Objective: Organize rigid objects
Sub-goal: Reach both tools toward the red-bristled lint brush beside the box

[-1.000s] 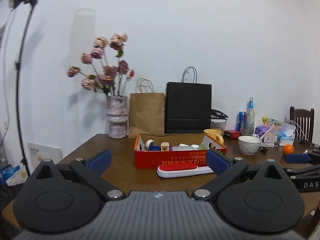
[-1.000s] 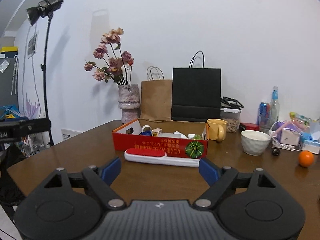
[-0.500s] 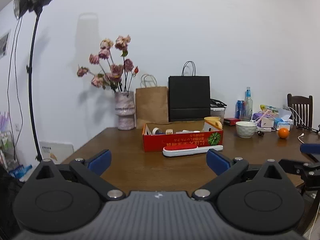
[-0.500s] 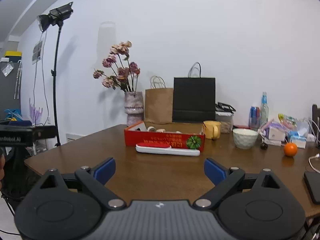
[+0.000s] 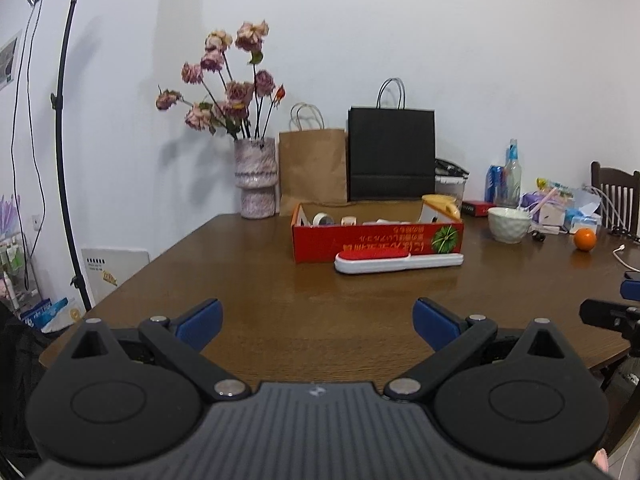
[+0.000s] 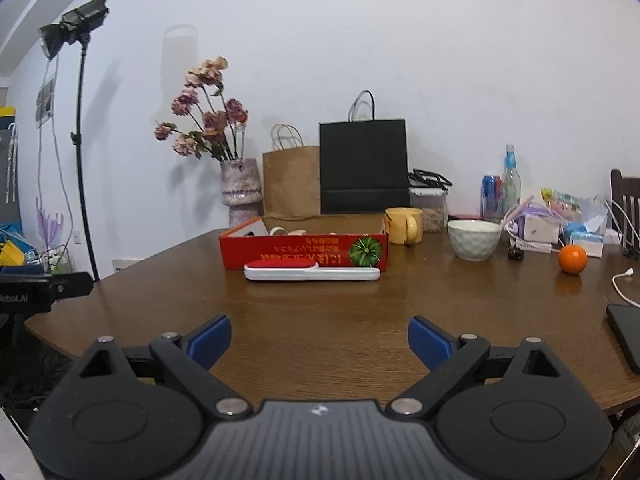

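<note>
The red cardboard box (image 5: 378, 240) hides most of its contents behind its front wall, so only the tops of a tape roll (image 5: 322, 219) and other small items show, too small to identify. At 3 o'clock in the right wrist view, a black phone (image 6: 627, 334) and a dark wooden chair (image 6: 627, 204) are cut off by the picture's edge. The yellow mug (image 5: 440, 204) is partly hidden behind the box in the left wrist view, and the printed characters on the box front are too blurred to read.
</note>
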### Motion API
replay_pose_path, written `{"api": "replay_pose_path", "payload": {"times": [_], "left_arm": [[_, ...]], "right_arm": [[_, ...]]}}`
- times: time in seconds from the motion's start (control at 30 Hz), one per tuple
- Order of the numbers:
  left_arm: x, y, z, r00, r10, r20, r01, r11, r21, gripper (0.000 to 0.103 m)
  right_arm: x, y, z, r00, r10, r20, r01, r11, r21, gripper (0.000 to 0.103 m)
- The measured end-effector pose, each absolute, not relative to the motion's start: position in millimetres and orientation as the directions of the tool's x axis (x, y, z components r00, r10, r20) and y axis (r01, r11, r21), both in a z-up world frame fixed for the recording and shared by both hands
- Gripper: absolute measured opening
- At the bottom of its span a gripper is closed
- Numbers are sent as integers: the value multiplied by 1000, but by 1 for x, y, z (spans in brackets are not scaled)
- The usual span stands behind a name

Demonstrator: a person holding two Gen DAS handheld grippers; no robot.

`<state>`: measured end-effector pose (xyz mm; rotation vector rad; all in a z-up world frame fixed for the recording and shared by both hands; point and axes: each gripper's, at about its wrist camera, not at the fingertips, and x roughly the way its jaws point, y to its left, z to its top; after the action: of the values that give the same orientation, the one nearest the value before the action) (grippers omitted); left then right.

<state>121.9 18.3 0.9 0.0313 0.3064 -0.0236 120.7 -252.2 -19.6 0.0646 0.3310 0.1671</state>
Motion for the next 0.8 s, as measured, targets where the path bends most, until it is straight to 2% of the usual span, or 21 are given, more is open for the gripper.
{"api": "replay_pose_path", "payload": {"times": [0.27,0.57,0.67,0.73,0.8], "left_arm": [[183,15,-1,933,-23,-358,21,1000,-9,103],[312,15,-4,895,-82,-438,56,996,-71,103],[361,12,-11,867,-107,-487,84,994,-69,103],[396,9,-17,828,-130,-545,96,991,-91,102],[422,8,-20,808,-173,-562,125,984,-124,99]], "right_arm": [[182,-266,-27,915,176,-364,-154,984,91,95],[302,-280,-22,891,203,-405,-190,979,71,92],[354,-287,-26,870,233,-435,-195,972,130,89],[392,-292,-31,848,260,-462,-191,963,192,82],[426,-296,-39,827,275,-491,-181,956,230,74]]}}
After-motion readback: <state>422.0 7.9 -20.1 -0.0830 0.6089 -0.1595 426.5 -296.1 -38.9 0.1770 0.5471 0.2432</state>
